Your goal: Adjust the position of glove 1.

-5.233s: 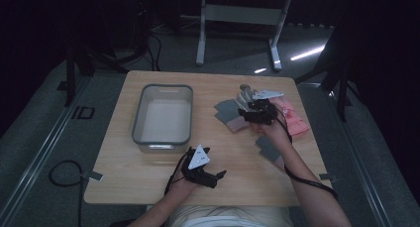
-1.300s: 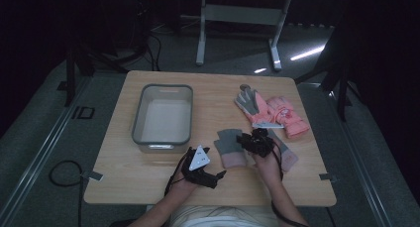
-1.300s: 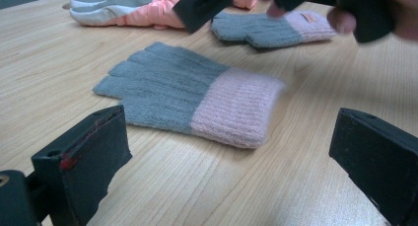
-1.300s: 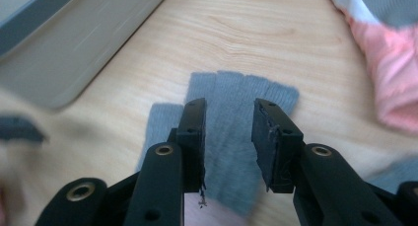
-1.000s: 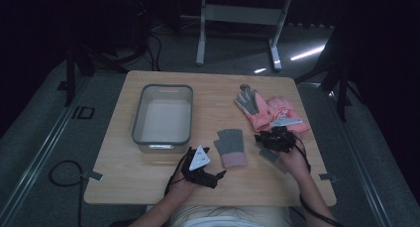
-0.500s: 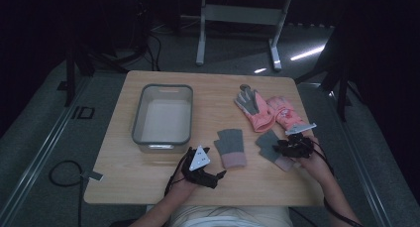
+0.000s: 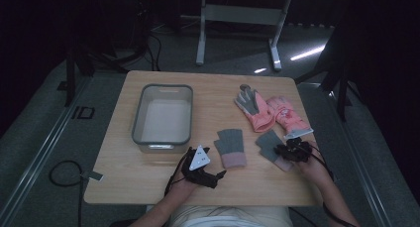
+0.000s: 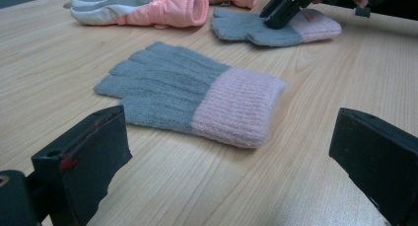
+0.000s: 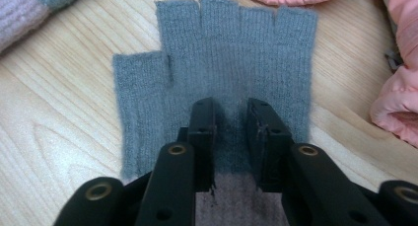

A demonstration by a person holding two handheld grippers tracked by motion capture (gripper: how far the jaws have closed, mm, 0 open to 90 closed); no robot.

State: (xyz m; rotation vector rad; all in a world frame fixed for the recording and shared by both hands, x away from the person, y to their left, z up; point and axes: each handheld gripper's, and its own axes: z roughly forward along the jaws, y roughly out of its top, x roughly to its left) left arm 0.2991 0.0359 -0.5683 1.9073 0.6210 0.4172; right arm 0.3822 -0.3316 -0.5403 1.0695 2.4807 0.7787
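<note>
Wooden table [image 7: 148, 167], dark room beyond

no text, labels or numbers readable

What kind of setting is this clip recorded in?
Most likely an indoor lab or recording room, dimly lit, not a home. A pale wooden table stands alone on grey carpet, black cables trail over the floor, and the metal legs of another bench stand behind it.
</note>
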